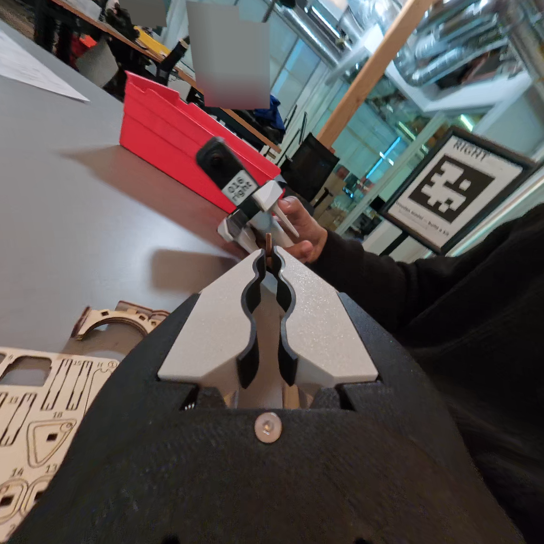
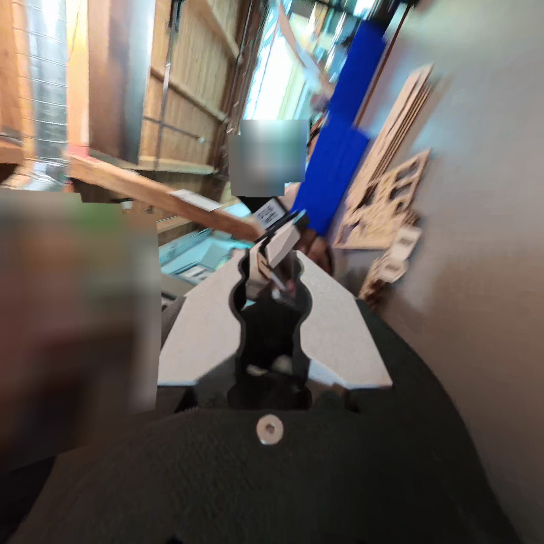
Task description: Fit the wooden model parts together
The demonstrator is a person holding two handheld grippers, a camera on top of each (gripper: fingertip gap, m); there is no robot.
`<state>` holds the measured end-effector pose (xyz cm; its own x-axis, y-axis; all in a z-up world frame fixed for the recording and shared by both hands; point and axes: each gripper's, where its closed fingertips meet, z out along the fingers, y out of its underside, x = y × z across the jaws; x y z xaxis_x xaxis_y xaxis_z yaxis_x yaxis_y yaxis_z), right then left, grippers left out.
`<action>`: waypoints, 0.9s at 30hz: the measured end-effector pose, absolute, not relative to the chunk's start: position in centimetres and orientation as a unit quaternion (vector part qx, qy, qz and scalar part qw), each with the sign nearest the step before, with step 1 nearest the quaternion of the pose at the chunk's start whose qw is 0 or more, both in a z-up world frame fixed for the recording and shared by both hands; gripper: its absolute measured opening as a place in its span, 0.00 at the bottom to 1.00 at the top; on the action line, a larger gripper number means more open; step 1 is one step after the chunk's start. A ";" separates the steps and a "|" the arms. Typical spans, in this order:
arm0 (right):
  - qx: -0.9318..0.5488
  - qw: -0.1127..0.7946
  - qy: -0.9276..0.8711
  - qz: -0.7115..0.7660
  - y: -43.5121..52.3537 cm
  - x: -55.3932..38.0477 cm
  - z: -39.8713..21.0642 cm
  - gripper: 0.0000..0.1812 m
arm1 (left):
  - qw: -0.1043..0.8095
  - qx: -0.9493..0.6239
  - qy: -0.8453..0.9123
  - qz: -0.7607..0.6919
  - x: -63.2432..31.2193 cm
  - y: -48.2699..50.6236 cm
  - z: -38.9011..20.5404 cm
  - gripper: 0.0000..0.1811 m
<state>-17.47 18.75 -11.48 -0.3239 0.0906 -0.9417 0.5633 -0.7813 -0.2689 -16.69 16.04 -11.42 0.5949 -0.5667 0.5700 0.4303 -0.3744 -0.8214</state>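
Left gripper (image 1: 268, 253): pinched a thin wooden piece (image 1: 268, 242), frame centre.
Right gripper (image 2: 271, 260): spread apart.
Writing: numbered wooden sheet (image 1: 44, 412), lower left.

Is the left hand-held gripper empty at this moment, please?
No: in the left wrist view the left hand-held gripper is shut on a thin wooden piece that sticks out edge-on beyond its fingertips.
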 end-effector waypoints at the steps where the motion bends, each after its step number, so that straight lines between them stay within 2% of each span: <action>1: 0.576 0.091 0.306 -0.753 19.9 -17.8 -11.6 0.17 | 0.553 -0.697 0.025 -0.456 -17.3 16.3 -11.6 0.01; 3: 0.602 -0.068 0.380 -0.699 21.8 -18.1 -12.0 0.22 | 0.545 -0.690 -0.025 -0.475 -18.7 16.7 -11.9 0.01; 5: 0.599 -0.215 0.477 -0.606 22.7 -18.1 -12.2 0.22 | 0.537 -0.680 -0.071 -0.494 -19.9 17.0 -12.2 0.01; 8: 0.579 -0.338 0.566 -0.479 22.7 -18.4 -12.9 0.23 | 0.523 -0.680 -0.111 -0.501 -20.8 17.3 -13.1 0.01; 12: 0.527 -0.399 0.642 -0.389 20.5 -19.0 -13.7 0.22 | 0.504 -0.707 -0.100 -0.486 -20.0 17.4 -14.1 0.01; 16: 0.459 -0.460 0.699 -0.298 19.2 -19.0 -13.9 0.17 | 0.490 -0.728 -0.086 -0.471 -19.3 17.5 -14.9 0.01; 27: 0.410 -0.478 0.745 -0.219 17.7 -19.4 -15.3 0.11 | 0.480 -0.738 -0.077 -0.467 -18.6 17.5 -15.4 0.01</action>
<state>-19.40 17.69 -15.31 -0.2059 0.8205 0.5333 0.4017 0.5678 -0.7185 -18.60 17.51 -15.40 0.5513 -0.3347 0.7642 0.5626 -0.5273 -0.6368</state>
